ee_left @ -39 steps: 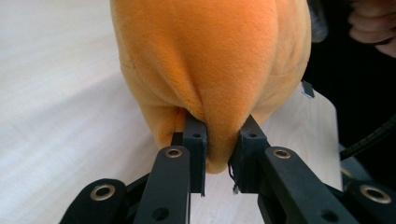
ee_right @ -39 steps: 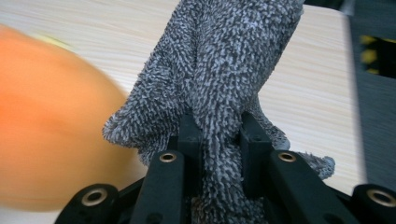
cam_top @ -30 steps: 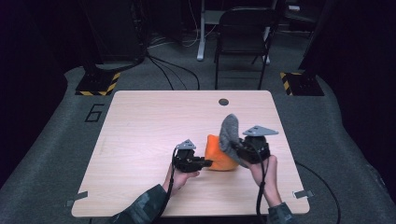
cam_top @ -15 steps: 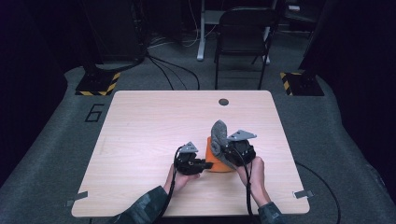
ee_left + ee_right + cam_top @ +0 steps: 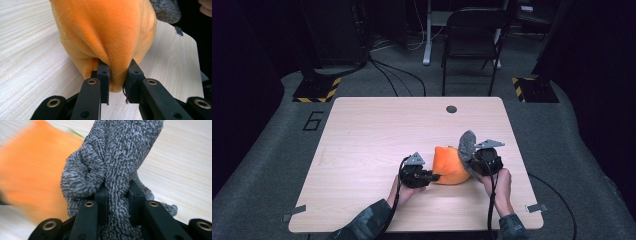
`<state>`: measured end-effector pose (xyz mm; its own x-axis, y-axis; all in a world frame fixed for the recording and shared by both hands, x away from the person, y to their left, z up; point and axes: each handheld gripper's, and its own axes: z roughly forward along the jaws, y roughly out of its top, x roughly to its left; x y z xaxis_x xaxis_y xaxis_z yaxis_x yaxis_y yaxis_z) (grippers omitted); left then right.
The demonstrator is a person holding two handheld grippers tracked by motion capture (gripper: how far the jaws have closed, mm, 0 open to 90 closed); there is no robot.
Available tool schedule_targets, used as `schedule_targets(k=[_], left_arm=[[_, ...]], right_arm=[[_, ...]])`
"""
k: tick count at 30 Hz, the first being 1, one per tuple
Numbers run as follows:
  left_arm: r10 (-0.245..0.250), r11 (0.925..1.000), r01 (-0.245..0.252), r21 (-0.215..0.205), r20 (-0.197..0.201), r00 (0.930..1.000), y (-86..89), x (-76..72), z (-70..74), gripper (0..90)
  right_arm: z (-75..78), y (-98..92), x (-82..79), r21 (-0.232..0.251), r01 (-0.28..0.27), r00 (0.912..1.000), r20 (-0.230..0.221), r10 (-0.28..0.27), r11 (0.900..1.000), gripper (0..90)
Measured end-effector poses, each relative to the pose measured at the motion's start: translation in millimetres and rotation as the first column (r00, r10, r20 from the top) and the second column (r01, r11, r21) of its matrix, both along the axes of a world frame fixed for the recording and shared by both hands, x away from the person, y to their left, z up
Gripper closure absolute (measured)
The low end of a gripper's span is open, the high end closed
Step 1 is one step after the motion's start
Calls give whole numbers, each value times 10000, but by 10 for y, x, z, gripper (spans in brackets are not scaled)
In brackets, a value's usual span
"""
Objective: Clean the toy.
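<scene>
A person is sitting at a pale wooden table [image 5: 362, 150], working 2 hand-held grippers over 2 soft fabric items near the front edge.

The left gripper [image 5: 432, 176] is pinching a fold at the near edge of an orange plush [image 5: 451, 165], which is resting on the table between the 2 hands. In the left gripper view, the jaws are pressing together on a bunched ridge of the plush [image 5: 105, 37], dimpling the pile.

The right gripper [image 5: 472, 157] is clamping a grey knit cloth [image 5: 467, 142], which is standing up just beside the plush on its right. In the right gripper view, the cloth [image 5: 117, 157] is bunching into thick folds between the closed jaws.

Both items are looking light, limp and compressible. Neither looks fragile or slippery, and the fuzzy surfaces are likely giving good purchase. A gathered fold or an edge seems the best place to grip, since flat fabric would offer little to bite on.

The high view is showing the layout: both hands, a dark round mark [image 5: 451, 109] at the table's far edge, and a chair [image 5: 472, 30] beyond. The gripper views are showing what that view is too small to reveal: the exact bite of each pair of jaws and the fabric textures. The right gripper view is also showing the plush [image 5: 30, 175] as a blurred orange mass behind the cloth.
</scene>
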<state>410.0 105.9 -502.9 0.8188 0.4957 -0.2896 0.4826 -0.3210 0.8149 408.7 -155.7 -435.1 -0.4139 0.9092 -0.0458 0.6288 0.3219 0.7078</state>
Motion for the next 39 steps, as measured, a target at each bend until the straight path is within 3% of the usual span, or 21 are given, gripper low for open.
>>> schedule_targets(k=[5,9,14,17,19,20,23,26,28,33,36,39], left_arm=[[-60,10000,60,-27,5,10000,7,5,-10,766],[-97,9999,98,-68,21,10000,12,7,-17,763],[-94,9999,94,-62,79,9999,12,2,-17,761],[-95,10000,95,-13,130,9999,14,0,-15,759],[-60,10000,61,-10,116,9999,17,0,-17,757],[-56,10000,56,-13,116,9999,17,1,-17,757],[-66,10000,66,26,171,9998,12,-1,-13,757],[-95,9999,93,107,263,9996,-3,-14,-6,756],[-143,9997,135,200,391,9991,-11,-20,0,756],[-160,9994,145,300,513,9986,-16,-31,4,756],[-121,9996,110,246,442,9989,-16,-32,-2,756],[-136,9996,123,271,496,9987,-14,-26,0,753]], right_arm=[[-246,-174,123,-240,553,9947,-853,-571,9982,742],[-397,-211,193,-491,536,9896,-1309,-596,9974,740],[-542,-222,251,-913,556,9770,-2004,-731,9943,735],[-444,-256,232,-798,727,9845,-1536,-843,9942,737],[-274,-277,185,-505,804,9921,-927,-848,9955,737],[-118,-268,123,-184,922,9943,-528,-931,9956,737],[133,-236,9,367,560,9981,245,-569,9978,737],[377,-97,-126,949,-271,9946,1019,174,9951,736],[466,58,-195,1259,-873,9898,1227,718,9882,735],[474,467,-279,618,-1929,9736,1364,1831,9793,733],[351,552,-249,-37,-1733,9789,1097,1727,9849,733],[279,472,-186,62,-1550,9838,925,1537,9879,732]])
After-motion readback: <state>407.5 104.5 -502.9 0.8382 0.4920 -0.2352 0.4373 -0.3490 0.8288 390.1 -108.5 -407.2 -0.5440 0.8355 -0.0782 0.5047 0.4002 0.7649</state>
